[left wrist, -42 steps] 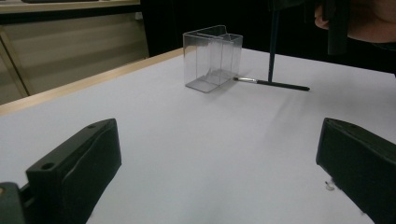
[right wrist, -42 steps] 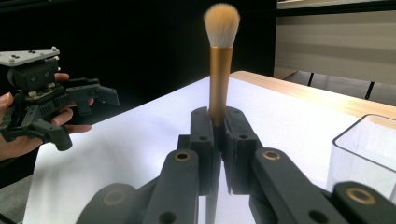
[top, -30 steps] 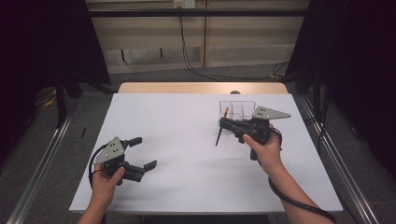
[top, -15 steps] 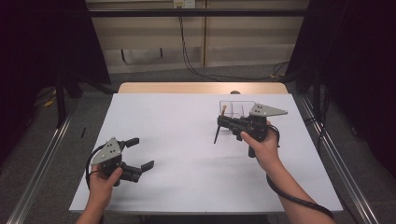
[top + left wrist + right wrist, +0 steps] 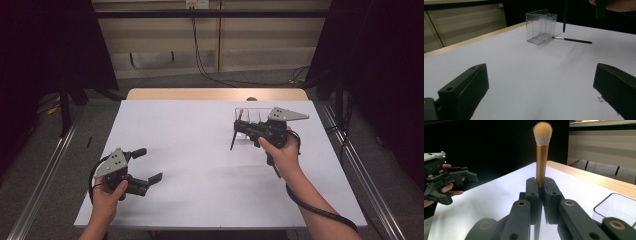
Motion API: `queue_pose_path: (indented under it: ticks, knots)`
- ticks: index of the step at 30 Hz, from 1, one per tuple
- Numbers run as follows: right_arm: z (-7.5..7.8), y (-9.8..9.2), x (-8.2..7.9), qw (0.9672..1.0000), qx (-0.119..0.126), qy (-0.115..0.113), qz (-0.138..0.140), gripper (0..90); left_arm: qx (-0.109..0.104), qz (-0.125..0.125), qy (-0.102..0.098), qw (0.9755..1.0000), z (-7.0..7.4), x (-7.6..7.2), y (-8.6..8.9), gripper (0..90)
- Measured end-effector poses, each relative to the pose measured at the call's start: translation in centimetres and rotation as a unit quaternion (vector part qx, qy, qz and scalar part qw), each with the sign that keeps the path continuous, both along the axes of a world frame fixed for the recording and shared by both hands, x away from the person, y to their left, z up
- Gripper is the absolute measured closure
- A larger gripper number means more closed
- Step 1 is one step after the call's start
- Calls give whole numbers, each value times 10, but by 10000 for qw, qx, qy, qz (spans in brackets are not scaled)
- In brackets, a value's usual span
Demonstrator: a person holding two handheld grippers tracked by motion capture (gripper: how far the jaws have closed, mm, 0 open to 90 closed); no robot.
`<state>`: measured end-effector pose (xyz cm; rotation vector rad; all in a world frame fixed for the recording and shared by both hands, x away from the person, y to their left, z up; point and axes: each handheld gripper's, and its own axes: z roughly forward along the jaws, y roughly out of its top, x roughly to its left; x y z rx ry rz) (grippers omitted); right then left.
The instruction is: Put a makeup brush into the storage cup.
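My right claw is clamped on a makeup brush w/ gold handle, held upright, bristles up, above the white table just beside a clear plastic box. A thin dark brush lies on the table next to that box. My left claw is wide open, nothing in it, near the table's front left, well apart from the rest.

Open hand-held gripper, clear box, thin brush lying just beside it

Gold-ferruled brush upright, bristles up
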<state>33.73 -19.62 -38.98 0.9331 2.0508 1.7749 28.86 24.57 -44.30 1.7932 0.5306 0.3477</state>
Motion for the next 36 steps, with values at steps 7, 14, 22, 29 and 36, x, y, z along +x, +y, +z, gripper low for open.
queue_pose_path:
  ticks: [7,14,22,29,36]
  knots:
    - [1,-1,4,10000,-58,-5,-61,838,-30,42,-43,10000,-1,0,3,0]
    - [4,-3,8,9999,-76,-32,-118,837,-113,56,-34,9999,-2,-1,4,0]
    - [11,-5,16,9995,-199,-95,-230,838,-163,59,-11,9998,-4,-1,4,0]
    - [17,-6,24,9992,-245,-128,-302,837,-173,66,-15,9998,-5,-1,4,0]
    - [23,-4,32,9989,-269,-140,-346,837,-176,66,-47,9998,-4,-2,5,0]
